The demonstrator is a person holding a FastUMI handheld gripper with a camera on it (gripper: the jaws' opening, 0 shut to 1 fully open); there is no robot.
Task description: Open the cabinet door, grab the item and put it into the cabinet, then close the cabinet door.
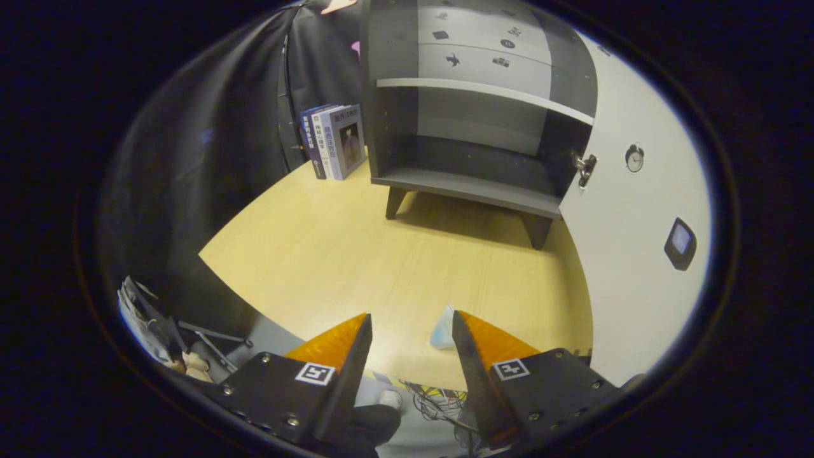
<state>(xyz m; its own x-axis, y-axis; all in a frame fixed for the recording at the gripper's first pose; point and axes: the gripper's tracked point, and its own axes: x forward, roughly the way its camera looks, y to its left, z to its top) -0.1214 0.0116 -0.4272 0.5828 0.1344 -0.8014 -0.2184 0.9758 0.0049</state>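
Observation:
A grey cabinet (470,127) stands on short legs at the far side of the wooden table (356,254). Its white door (629,254) is swung wide open to the right, and a metal hinge (584,168) shows at its inner edge. The lower compartment and the shelf above it hold nothing. My gripper (410,321) is open, well back from the cabinet above the table's near edge. A small pale-blue item (442,331) lies on the table against the inner side of the right finger, partly hidden by it. Only that finger is near it.
Several books (334,140) stand upright left of the cabinet against the dark cloth wall. Below the table's near edge I see a grey floor, cables (439,401), a person's shoe (389,399) and a metal stand (210,337) at the left.

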